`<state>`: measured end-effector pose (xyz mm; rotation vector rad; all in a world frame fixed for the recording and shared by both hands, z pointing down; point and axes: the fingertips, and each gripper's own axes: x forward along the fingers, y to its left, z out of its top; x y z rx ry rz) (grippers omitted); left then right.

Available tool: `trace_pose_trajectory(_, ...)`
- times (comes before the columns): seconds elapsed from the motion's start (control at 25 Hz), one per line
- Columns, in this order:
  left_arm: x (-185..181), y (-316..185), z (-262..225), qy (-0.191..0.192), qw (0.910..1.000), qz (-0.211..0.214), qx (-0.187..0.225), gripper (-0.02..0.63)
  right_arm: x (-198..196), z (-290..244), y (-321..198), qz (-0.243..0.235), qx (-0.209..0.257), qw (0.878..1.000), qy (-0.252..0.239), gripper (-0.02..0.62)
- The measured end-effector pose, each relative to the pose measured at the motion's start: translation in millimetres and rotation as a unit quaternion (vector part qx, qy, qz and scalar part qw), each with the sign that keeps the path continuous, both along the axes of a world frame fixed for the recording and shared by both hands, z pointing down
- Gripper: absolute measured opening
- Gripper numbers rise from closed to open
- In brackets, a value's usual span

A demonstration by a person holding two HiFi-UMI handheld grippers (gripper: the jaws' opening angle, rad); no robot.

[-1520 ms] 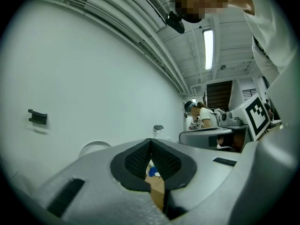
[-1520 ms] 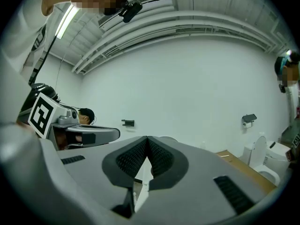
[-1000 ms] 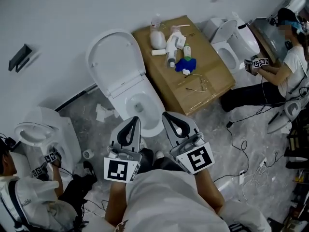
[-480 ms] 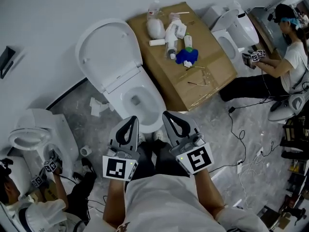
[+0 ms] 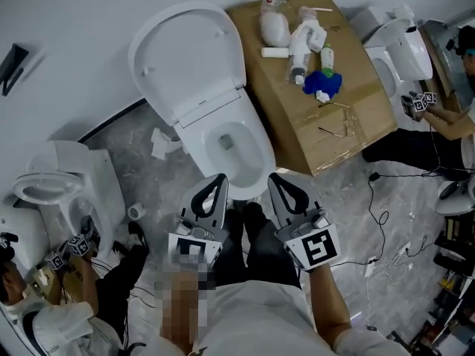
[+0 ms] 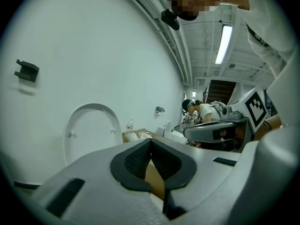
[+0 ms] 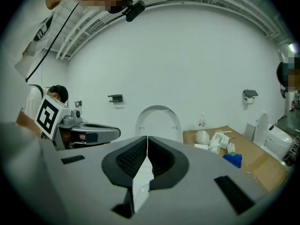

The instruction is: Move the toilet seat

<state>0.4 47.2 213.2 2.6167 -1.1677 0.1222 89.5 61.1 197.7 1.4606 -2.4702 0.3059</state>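
Note:
A white toilet (image 5: 251, 170) stands against the wall with its seat and lid (image 5: 189, 58) raised upright; the raised lid also shows in the left gripper view (image 6: 91, 130) and the right gripper view (image 7: 158, 122). My left gripper (image 5: 220, 178) and right gripper (image 5: 277, 178) hover side by side just in front of the bowl's near rim, both shut with nothing between the jaws. Neither touches the toilet.
A flat cardboard box (image 5: 349, 117) with bottles and a blue item (image 5: 323, 82) lies right of the toilet. Other toilets stand at left (image 5: 70, 188) and upper right (image 5: 401, 50), each with a person (image 5: 59, 302) working nearby. Cables (image 5: 382, 213) trail across the floor.
The head view has shifted so the toilet and box sit further right and closer. Both grippers stay shut and have crept slightly toward the bowl.

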Motion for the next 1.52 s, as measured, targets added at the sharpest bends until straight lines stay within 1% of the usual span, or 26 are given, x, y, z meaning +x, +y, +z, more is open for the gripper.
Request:
trace_pose_trajectory(0.24, 4.6, -6.3, 47.9, -0.017, 0.9994, 0.0, -0.029, 0.011, 11.1, 48.4, -8.8, -0.006, -0.033, 0.999, 0.001, 0.015)
trace_pose_trajectory(0.44, 10.5, -3.3, 91.4, -0.028, 0.9983, 0.003, -0.051, 0.011, 21.2, 84.3, -14.9, -0.009, -0.038, 0.999, -0.004, 0.015)
trace_pose_trajectory(0.56, 13.4, 0.0, 117.3, -0.035, 0.9973, 0.001, -0.064, 0.011, 28.6, 113.6, -12.8, -0.009, -0.06, 0.998, -0.001, 0.015)
trace_pose_trajectory(1.0, 16.7, 15.3, 200.8, -0.036, 0.9939, -0.012, -0.103, 0.012, 41.1, 207.0, -0.5, -0.009, -0.114, 0.993, 0.006, 0.018)
trace_pose_trajectory(1.08, 15.9, 19.3, 219.1, -0.038, 0.9927, -0.016, -0.113, 0.012, 42.7, 225.9, 2.3, -0.011, -0.127, 0.992, 0.006, 0.037)
trace_pose_trajectory(1.16, 14.3, 22.9, 237.7, -0.04, 0.9913, -0.02, -0.123, 0.014, 44.3, 244.4, 4.3, -0.013, -0.141, 0.99, 0.007, 0.085)
trace_pose_trajectory(1.24, 12.1, 27.1, 255.6, -0.041, 0.9898, -0.023, -0.135, 0.017, 46.5, 261.8, 6.0, -0.01, -0.152, 0.988, 0.008, 0.098)
trace_pose_trajectory(1.36, 8.4, 33.3, 283.4, -0.042, 0.9873, -0.027, -0.151, 0.058, 51.6, 289.1, 8.8, -0.005, -0.169, 0.986, 0.014, 0.116)
trace_pose_trajectory(1.52, 2.8, 37.1, 315.7, -0.049, 0.9861, -0.037, -0.155, 0.088, 58.8, 327.4, 13.5, 0.004, -0.196, 0.98, 0.019, 0.14)
